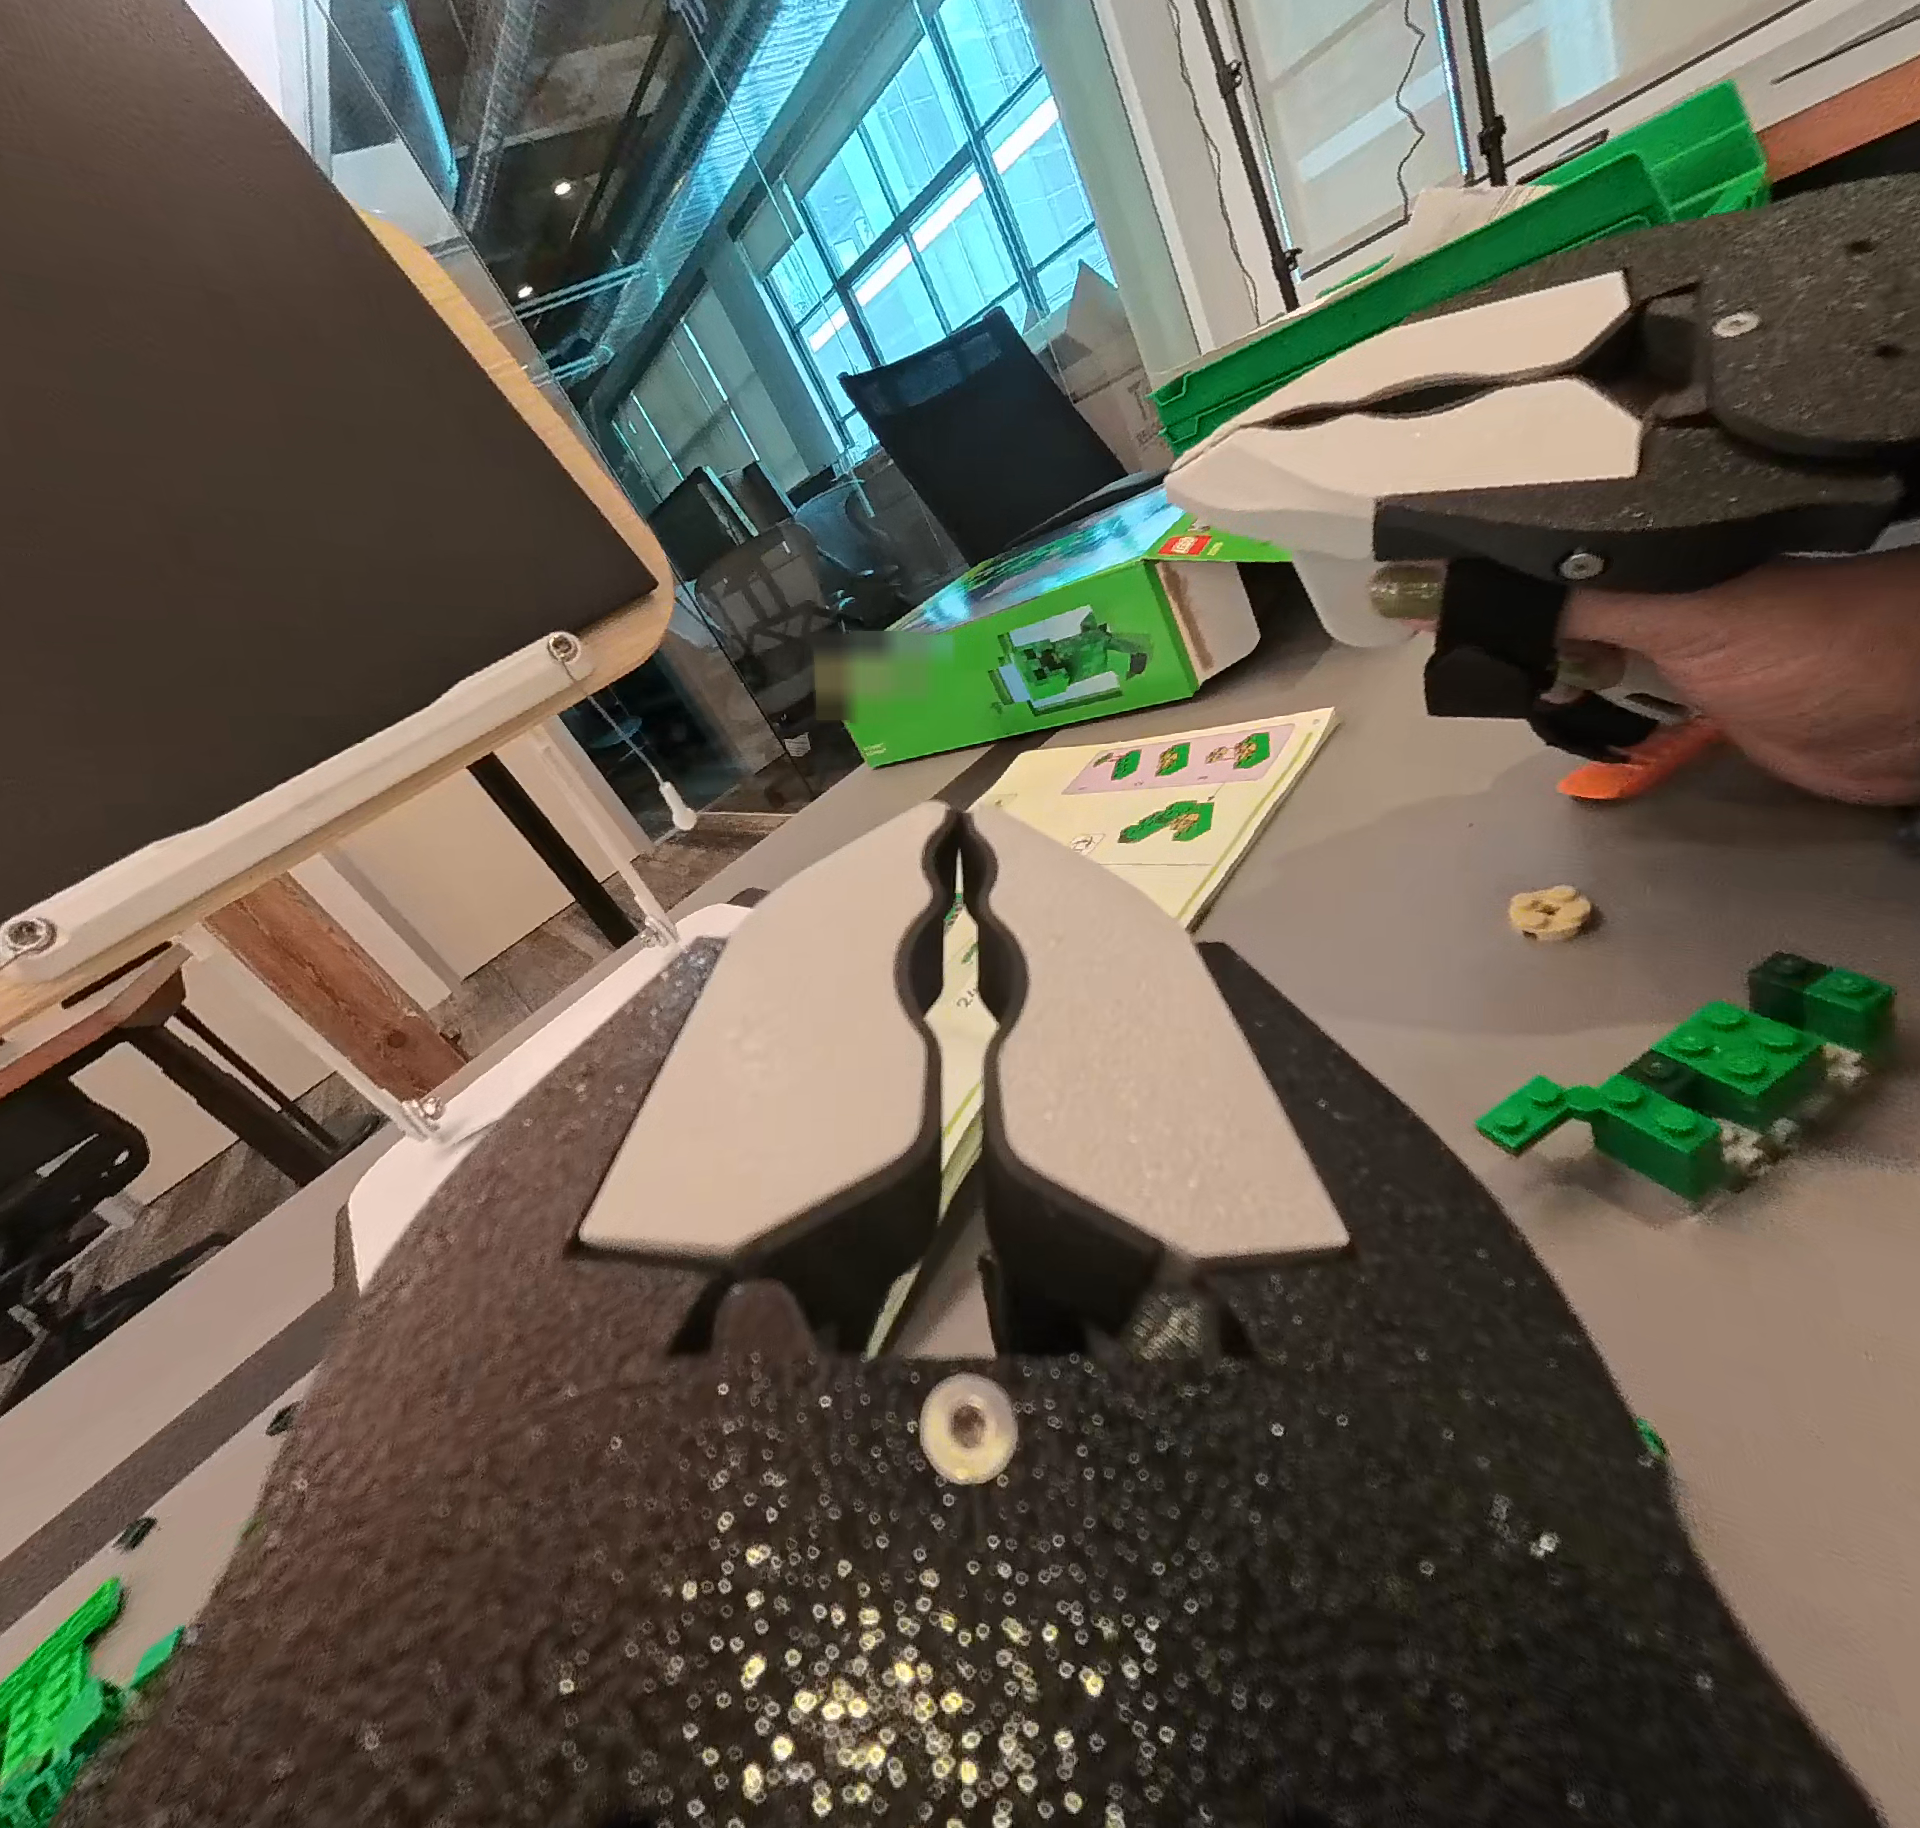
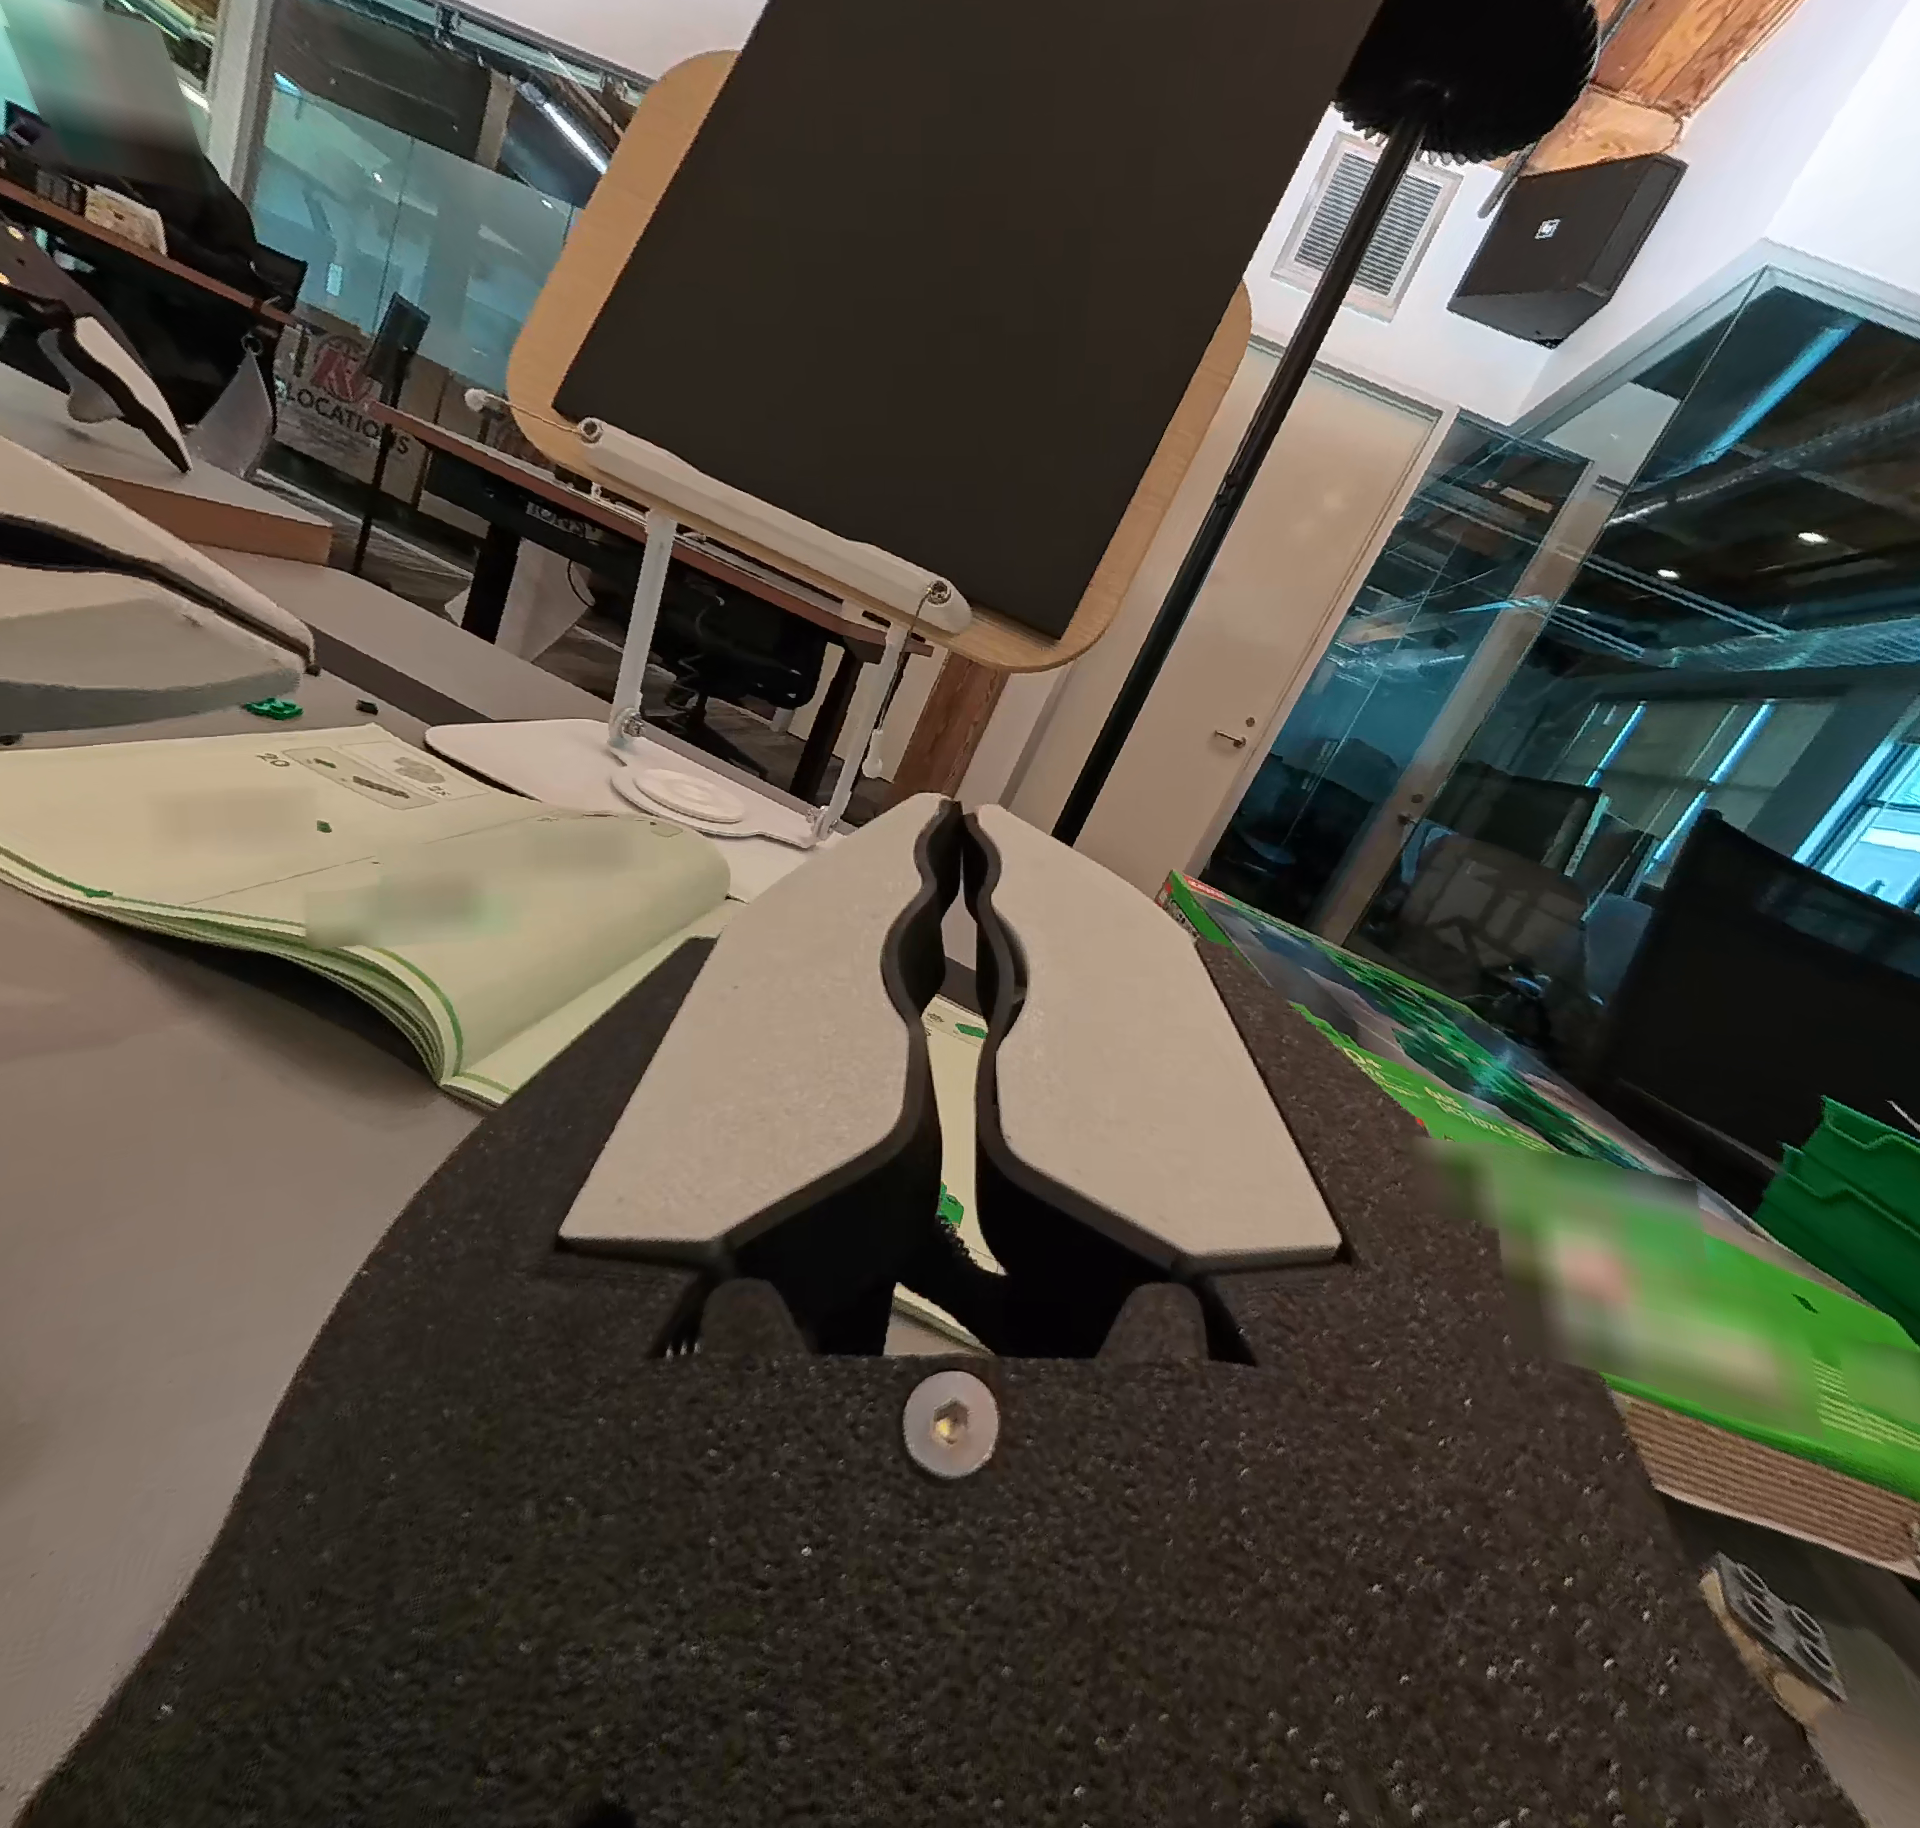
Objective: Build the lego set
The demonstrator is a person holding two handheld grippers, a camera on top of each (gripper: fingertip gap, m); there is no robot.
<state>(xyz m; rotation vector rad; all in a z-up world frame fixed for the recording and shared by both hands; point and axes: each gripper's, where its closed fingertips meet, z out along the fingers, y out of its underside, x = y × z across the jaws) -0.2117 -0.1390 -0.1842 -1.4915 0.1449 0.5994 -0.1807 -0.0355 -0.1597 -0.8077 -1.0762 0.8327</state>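
Two grippers, as I see them, hover over the grey table [image 1: 1455, 947]: my left gripper [image 1: 961, 822] is clenched on nothing, fingertips meeting above the open instruction booklet [image 1: 1164, 802]. Right of the booklet lies the partly built green lego model [image 1: 1704, 1072]; above it, my right gripper [image 1: 1195, 474] is likewise clenched and empty.

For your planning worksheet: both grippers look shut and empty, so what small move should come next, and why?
Probably open the right gripper and lower it toward the tan round piece. It lies loose on the grey table, near the green build; the left gripper is shut on nothing.
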